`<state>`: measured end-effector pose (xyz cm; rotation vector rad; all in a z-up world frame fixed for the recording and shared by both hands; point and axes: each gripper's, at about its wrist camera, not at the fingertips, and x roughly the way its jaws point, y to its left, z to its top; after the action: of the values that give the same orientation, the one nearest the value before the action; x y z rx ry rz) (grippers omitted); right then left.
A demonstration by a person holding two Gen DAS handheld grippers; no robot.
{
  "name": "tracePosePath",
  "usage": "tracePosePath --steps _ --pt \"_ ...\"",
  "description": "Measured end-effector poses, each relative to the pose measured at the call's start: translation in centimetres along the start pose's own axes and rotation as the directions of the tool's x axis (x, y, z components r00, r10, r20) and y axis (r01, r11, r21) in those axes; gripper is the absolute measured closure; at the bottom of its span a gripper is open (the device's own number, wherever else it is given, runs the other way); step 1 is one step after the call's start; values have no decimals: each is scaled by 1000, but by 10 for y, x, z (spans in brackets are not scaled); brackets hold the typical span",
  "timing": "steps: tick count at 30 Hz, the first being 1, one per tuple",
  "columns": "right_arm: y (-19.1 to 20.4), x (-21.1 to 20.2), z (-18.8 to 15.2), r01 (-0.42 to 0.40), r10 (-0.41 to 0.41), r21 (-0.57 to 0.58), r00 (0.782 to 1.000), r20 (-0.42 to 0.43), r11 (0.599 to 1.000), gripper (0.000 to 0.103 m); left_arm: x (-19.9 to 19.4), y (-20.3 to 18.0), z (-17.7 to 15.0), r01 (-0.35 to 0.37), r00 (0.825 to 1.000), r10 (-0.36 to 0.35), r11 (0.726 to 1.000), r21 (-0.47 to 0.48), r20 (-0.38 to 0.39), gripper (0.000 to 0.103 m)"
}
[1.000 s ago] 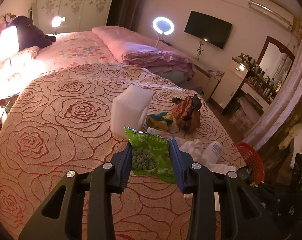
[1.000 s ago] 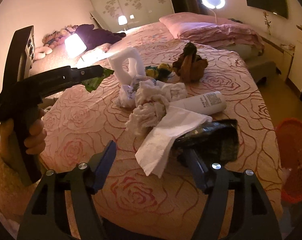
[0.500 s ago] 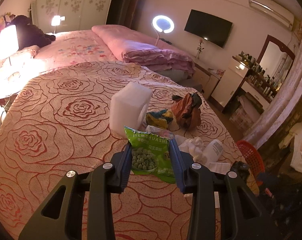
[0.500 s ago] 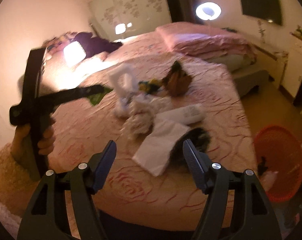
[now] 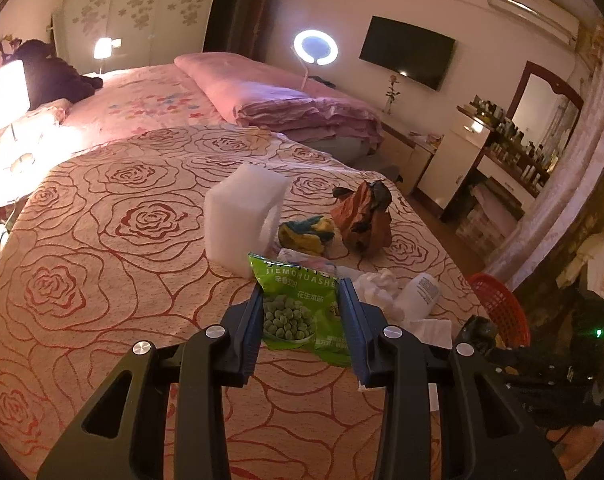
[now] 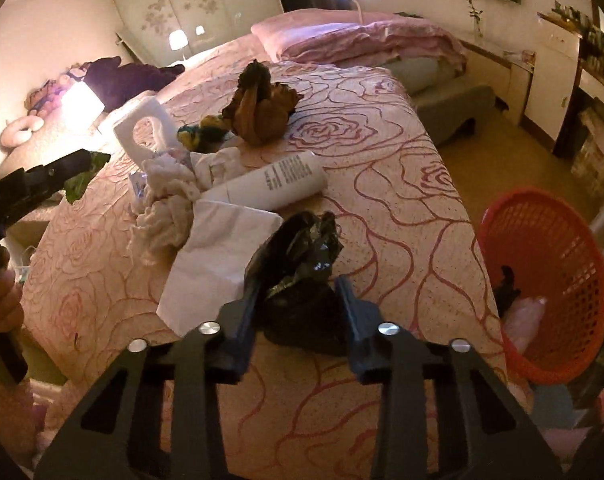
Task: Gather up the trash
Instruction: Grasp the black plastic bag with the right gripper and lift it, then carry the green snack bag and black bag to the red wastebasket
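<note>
Right claw (image 6: 298,300) just closed around black bag (image 6: 302,264); left claw (image 5: 302,312) pinching pea packet (image 5: 298,304); red basket (image 6: 549,240) holding scraps.

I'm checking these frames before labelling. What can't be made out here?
- Red basket contents, right wrist view: dark and pale items, too dim to name.
- Green snack bag, left wrist view: lower edges hidden behind fingers.
- Black bag: underside hidden by right fingers.

Two downward wrist views, shared bed (image 5: 102,248)
</note>
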<state>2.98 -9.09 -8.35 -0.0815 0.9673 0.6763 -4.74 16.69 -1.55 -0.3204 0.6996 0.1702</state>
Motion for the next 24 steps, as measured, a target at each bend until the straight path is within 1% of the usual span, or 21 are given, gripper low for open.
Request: tracePosePath --steps 5,7,9,17,24 --pt "-10 -19 5 29 -32 39 997 69 999 71 0 -10 0 16 1000 -16 999 29 4 68" --pt "-11 -29 8 56 -60 41 993 106 998 71 0 -15 1 23 1000 -23 999 39 7 68" --pt "-13 -34 12 65 -70 46 989 130 997 71 0 -20 3 31 999 -31 998 52 10 68" --pt "-25 -54 21 78 -93 82 977 192 994 71 4 -51 15 68 997 -70 991 118 18 68" --pt "-55 -77 29 125 -159 154 958 239 980 71 13 -91 30 130 991 -135 975 182 15 68"
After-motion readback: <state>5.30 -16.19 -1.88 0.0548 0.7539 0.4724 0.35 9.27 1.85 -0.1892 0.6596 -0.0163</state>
